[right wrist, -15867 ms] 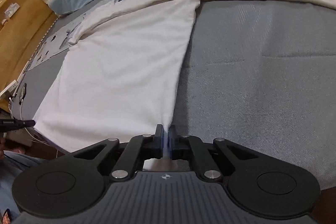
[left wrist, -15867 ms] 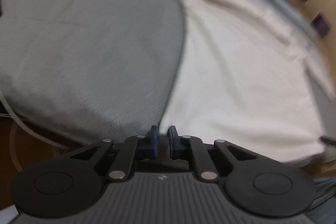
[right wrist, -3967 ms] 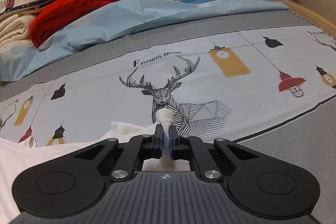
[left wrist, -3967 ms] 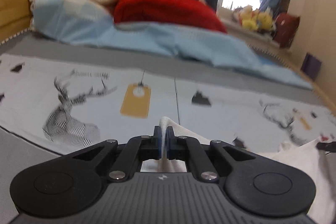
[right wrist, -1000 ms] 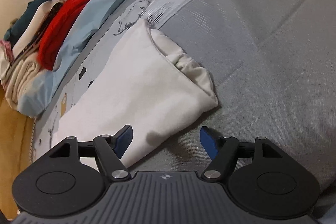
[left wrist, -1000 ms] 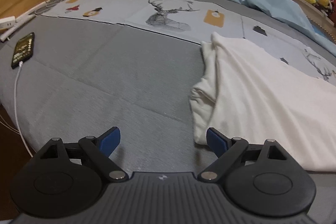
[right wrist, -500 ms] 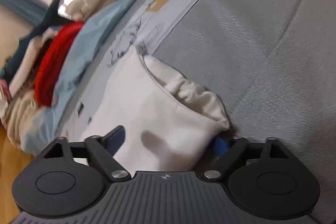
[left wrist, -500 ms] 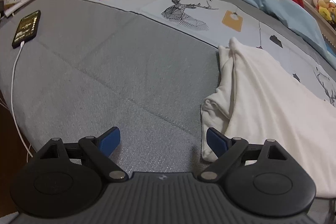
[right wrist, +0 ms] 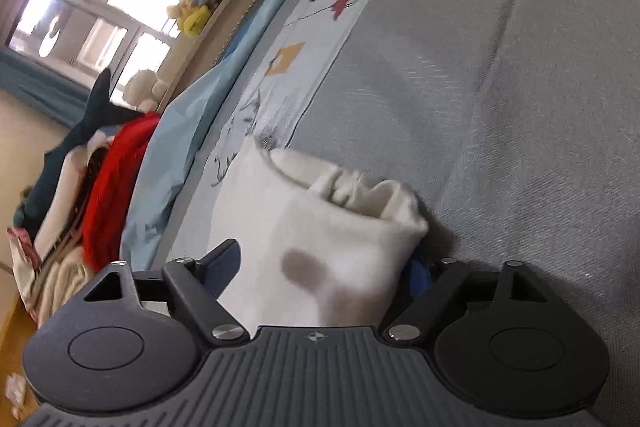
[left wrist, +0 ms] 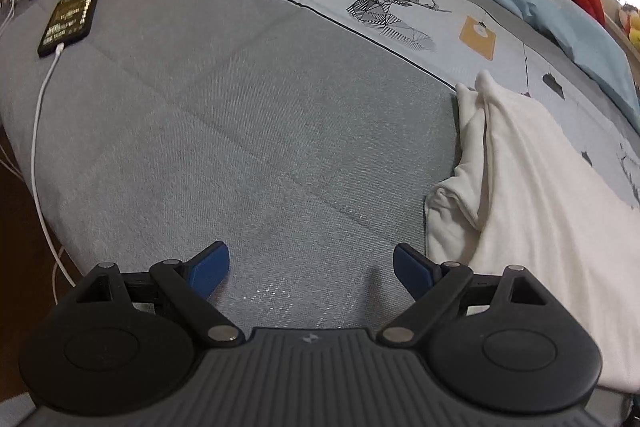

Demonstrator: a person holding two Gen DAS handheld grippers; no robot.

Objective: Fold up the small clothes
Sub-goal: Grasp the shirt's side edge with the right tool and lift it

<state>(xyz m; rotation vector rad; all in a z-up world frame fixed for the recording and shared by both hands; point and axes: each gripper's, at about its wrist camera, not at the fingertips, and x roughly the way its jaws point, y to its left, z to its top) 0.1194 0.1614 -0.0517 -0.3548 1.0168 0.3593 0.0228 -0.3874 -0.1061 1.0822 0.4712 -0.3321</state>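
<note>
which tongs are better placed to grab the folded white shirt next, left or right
Right. The right tongs stand open astride the white shirt corner; the left tongs are open over bare grey bedcover, beside the shirt.

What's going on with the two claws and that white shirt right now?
Left gripper open over bare bedspread. Right gripper open, straddling white shirt corner. Phone far off; nothing blocking.

No text can be read; the print by the deer on the bedsheet (left wrist: 400, 11) is too small.
</note>
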